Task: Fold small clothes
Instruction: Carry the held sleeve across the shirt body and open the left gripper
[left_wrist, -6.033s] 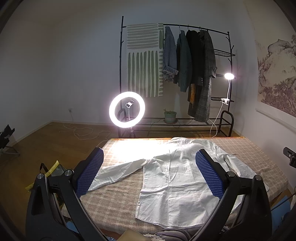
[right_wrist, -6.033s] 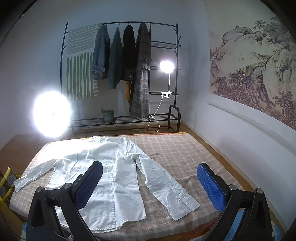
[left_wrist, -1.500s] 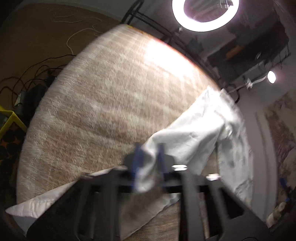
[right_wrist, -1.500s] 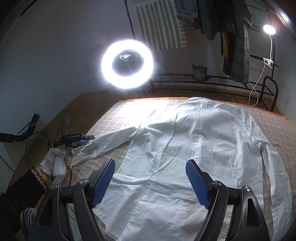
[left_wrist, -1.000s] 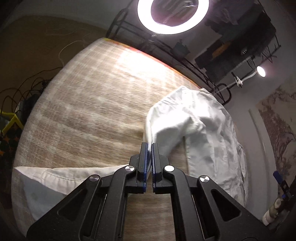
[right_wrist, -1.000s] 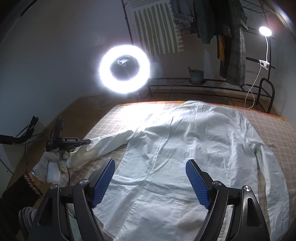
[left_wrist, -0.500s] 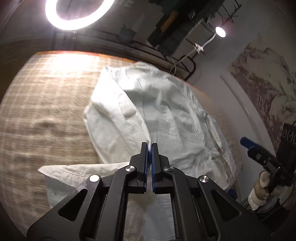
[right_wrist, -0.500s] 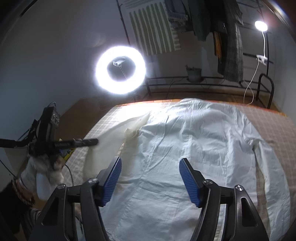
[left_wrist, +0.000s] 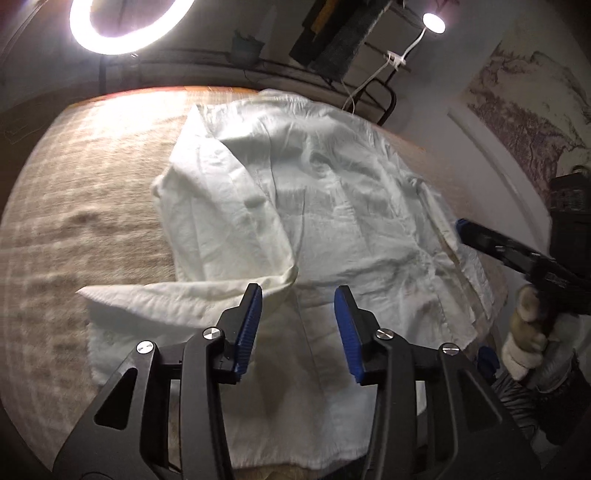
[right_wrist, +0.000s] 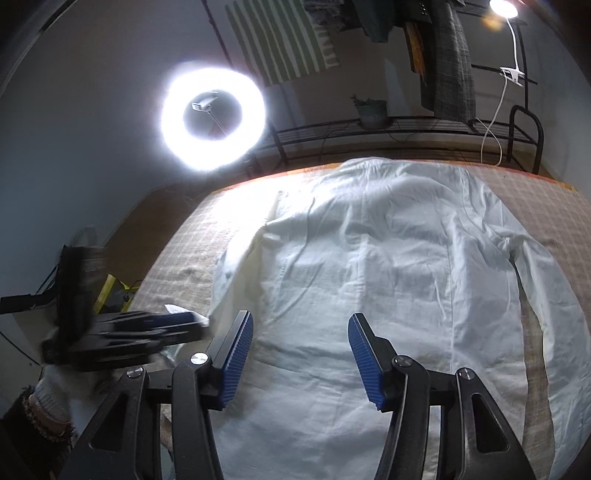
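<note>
A checked beige bed cover (left_wrist: 74, 192) is carrying the work, and a white long-sleeved shirt (left_wrist: 332, 206) is lying spread across most of it, collar toward the far edge. In the left wrist view, the shirt's one sleeve (left_wrist: 207, 236) is lying folded in over the body, its cuff end running out sideways across the lower front just ahead of the tongs. In the right wrist view, the other sleeve (right_wrist: 546, 295) is lying stretched out along the shirt's side, resting on the cover.

Beyond the bed, a black garment rack (right_wrist: 443, 125) is standing against the wall with dark coats (right_wrist: 450, 66) and a green-striped cloth (right_wrist: 280, 37) hanging on it, and a small potted plant (right_wrist: 371, 110) sitting on its low shelf. A ring light (right_wrist: 213, 120) is glaring beside it, and a clip lamp (right_wrist: 503, 8) is shining at the rack's end.

The left tongs (left_wrist: 297, 325) are hovering over the shirt's lower front, their blue pads having just been opening; they are standing partly apart with nothing clamped between them. The right tongs (right_wrist: 300, 354) are hanging above the shirt's hem area, their jaws having just been closing, yet a wide gap remains and no cloth is being pinched. A gloved hand (left_wrist: 524, 332) is gripping the right tool's handle at the frame's edge.
</note>
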